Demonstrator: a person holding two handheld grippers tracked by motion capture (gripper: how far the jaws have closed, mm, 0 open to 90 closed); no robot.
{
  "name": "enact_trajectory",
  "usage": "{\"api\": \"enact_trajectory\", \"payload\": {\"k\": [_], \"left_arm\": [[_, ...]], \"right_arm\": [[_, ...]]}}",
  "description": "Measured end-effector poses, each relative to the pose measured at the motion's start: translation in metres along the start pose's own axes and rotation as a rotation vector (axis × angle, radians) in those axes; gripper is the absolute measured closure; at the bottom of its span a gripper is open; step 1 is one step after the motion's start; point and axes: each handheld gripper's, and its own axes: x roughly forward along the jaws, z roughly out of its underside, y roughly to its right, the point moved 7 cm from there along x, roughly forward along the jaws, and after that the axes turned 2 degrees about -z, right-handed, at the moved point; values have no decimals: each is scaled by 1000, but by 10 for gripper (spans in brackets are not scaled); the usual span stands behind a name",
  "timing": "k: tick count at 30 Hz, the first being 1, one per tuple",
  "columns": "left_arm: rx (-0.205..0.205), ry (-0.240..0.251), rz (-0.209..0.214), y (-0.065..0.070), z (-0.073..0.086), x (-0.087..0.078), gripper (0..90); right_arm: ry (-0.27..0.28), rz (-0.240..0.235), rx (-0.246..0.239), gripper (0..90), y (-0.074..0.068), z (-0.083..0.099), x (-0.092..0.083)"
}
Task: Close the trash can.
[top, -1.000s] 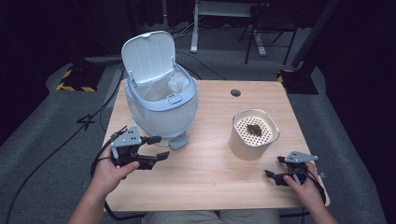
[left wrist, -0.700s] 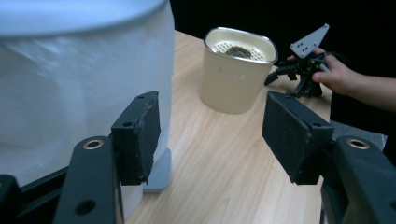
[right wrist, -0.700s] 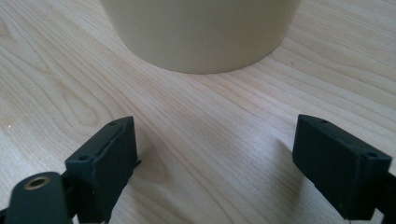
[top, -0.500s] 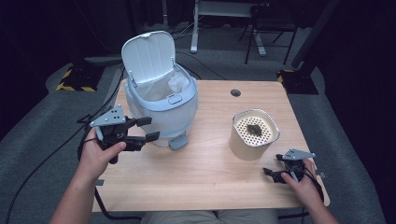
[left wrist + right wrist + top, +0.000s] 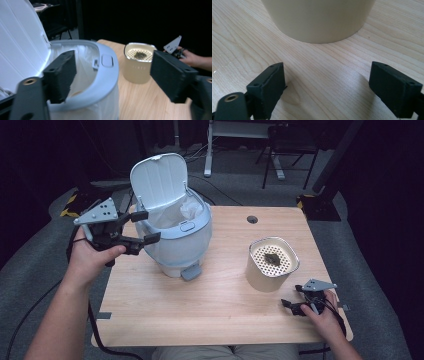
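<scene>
Left gripper (image 5: 140, 227) released, jaws just widened, nothing between them.
Pale blue lidded plastic bin (image 5: 176, 232) sits at its 3 o'clock; right gripper (image 5: 292, 305) rests unclenched, farther off.

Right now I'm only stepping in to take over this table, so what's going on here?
A person works at the light wooden table with tongs in each hand. The left tongs, empty, their jaws having just opened wider, are beside the pale blue pedal bin, whose lid stands open over a white liner. The right tongs rest open and empty on the table, facing the cream canister, whose perforated top carries a dark scrap.
</scene>
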Motion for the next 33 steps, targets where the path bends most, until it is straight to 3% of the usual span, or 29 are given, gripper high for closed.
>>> {"api": "enact_trajectory", "payload": {"k": [5, 14, 18, 30, 33], "left_arm": [[-34, 33, 23, -21, -11, -3, 306], [-86, 11, -100, -66, -15, -5, 322], [-110, 5, -143, -79, -14, -5, 322], [-184, 8, -218, -112, -15, -3, 316], [-180, -15, -240, -118, -15, 2, 296]], "right_arm": [[0, 0, 0, 139, 0, 0, 0], [4, -5, -3, 155, -1, 0, -1], [4, -7, -4, 155, -1, 0, -1], [3, -26, -23, 157, -3, 1, -1], [3, -26, -22, 158, -3, 1, -1]]}}
